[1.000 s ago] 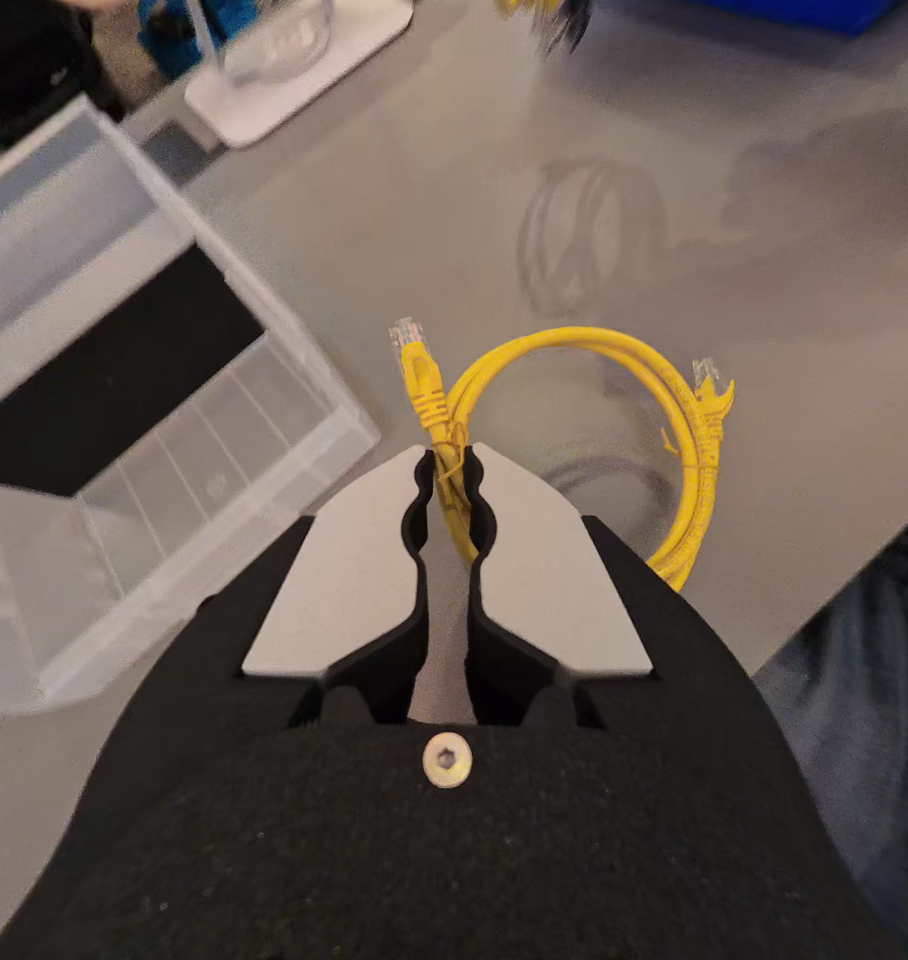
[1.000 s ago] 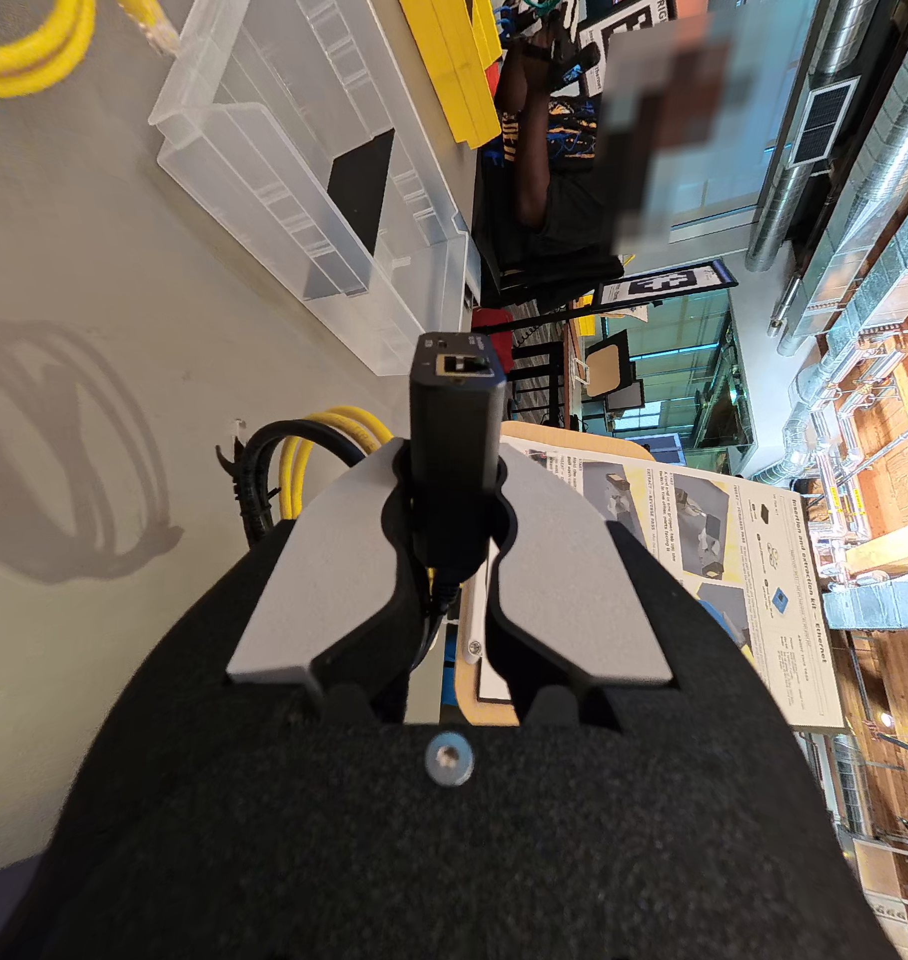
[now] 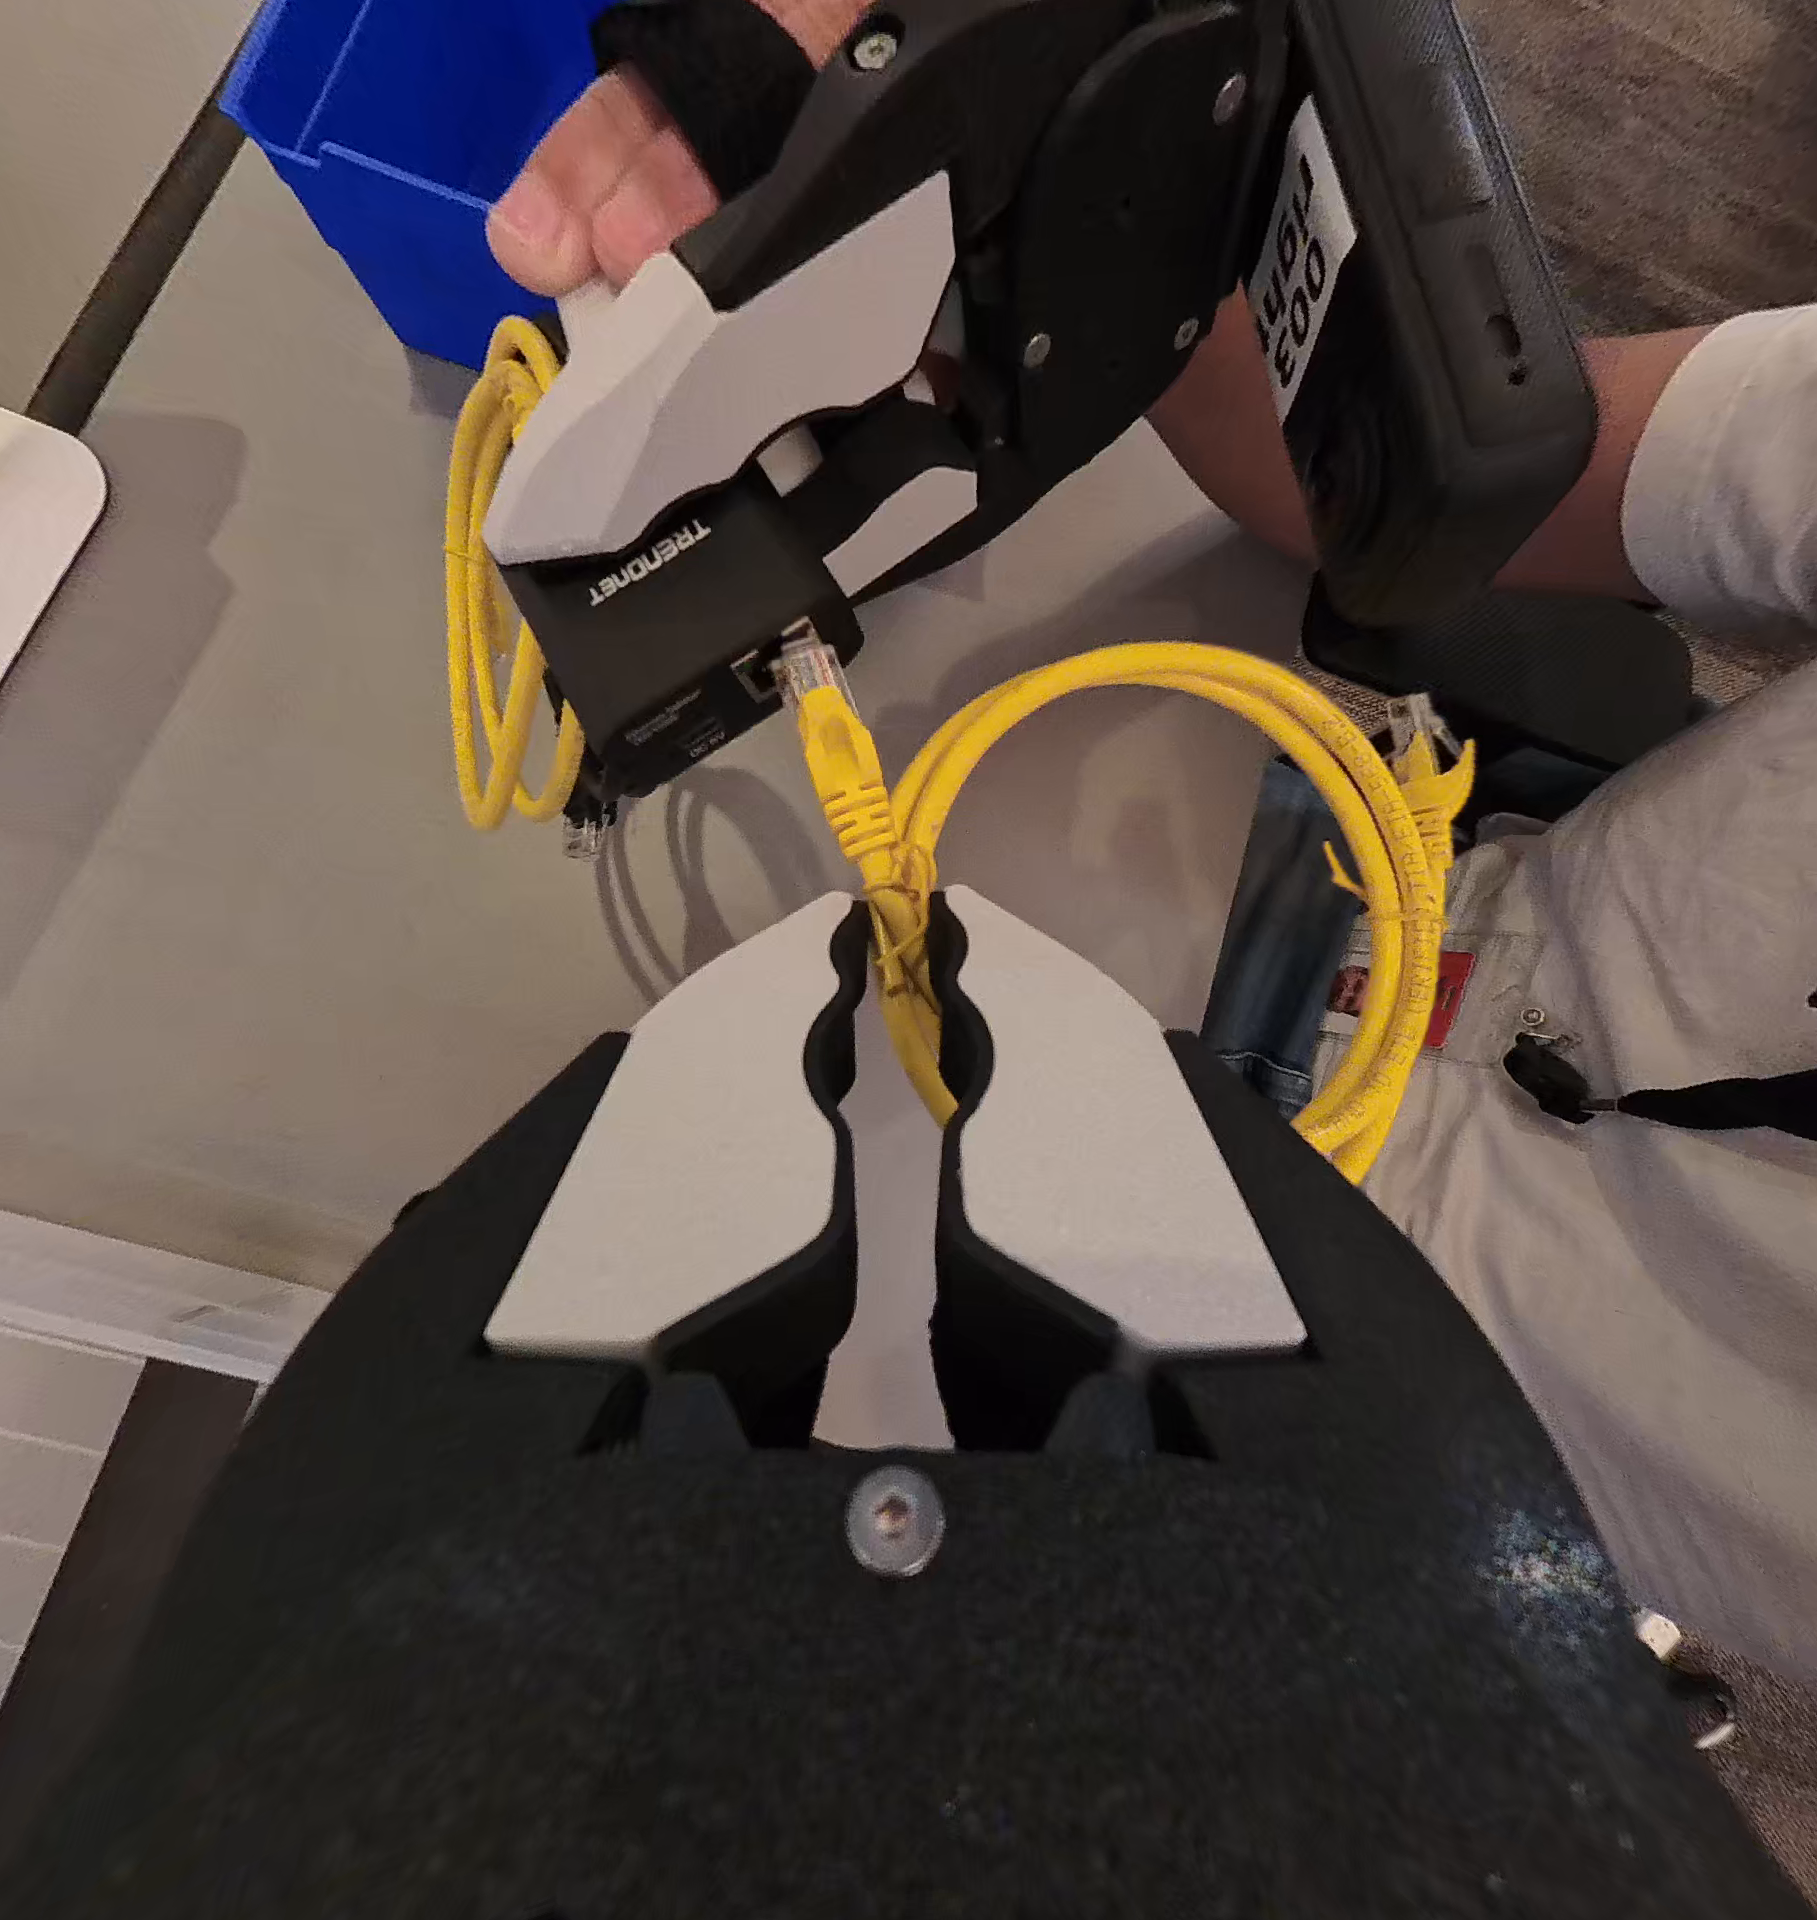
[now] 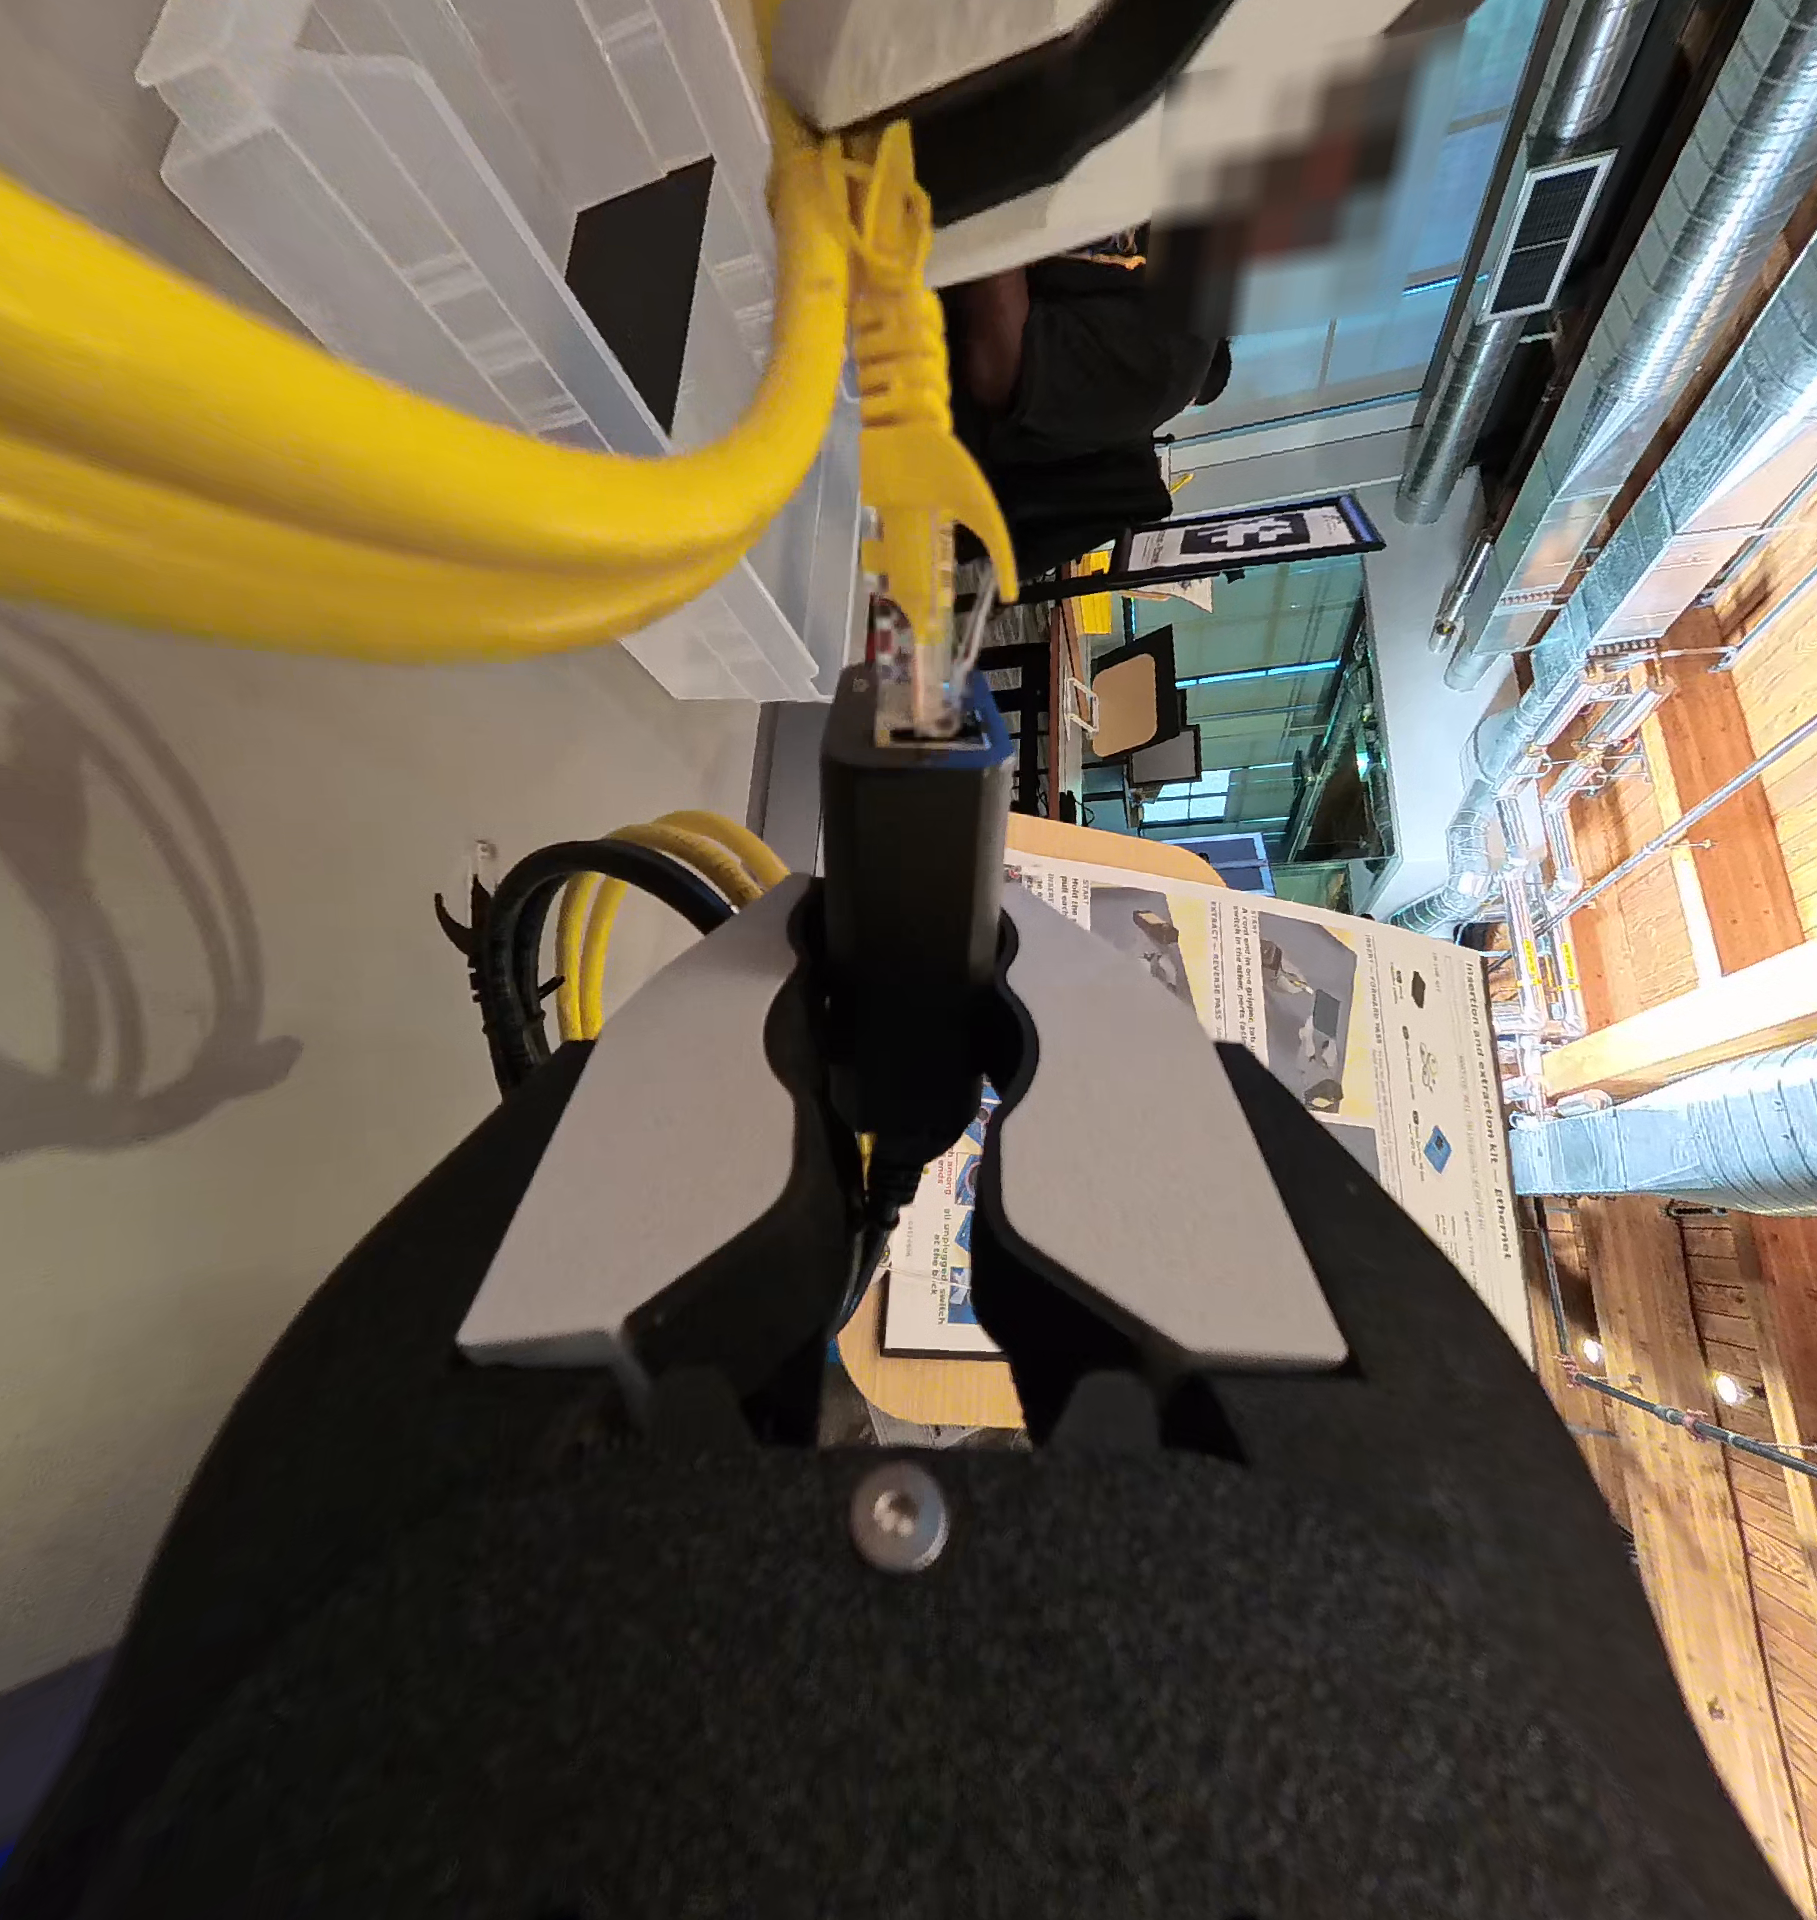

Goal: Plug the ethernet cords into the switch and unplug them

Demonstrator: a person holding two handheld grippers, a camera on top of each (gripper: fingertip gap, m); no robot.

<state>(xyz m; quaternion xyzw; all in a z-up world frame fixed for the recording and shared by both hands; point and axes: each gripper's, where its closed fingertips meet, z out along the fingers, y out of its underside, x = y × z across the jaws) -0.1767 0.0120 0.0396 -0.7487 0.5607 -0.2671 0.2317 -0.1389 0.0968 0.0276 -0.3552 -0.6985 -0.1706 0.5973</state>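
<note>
Above grey table [image 3: 208, 935], my left claw [image 3: 899, 914] pinches the cord [image 3: 914, 997], right claw [image 4: 909, 935] clamps the switch [image 4: 909, 883]; plug [image 3: 810, 665] meets port skewed, so it may jam.

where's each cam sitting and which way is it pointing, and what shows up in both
Left wrist view: rides the left gripper, looking along its fingers, clamped on a yellow ethernet cord, toward the table; the right gripper, a hand and a sleeve show.
Right wrist view: rides the right gripper, looking along its fingers, clamped on the black switch, sideways across the room.
Shared: the cord's plug at the switch's port.
</note>
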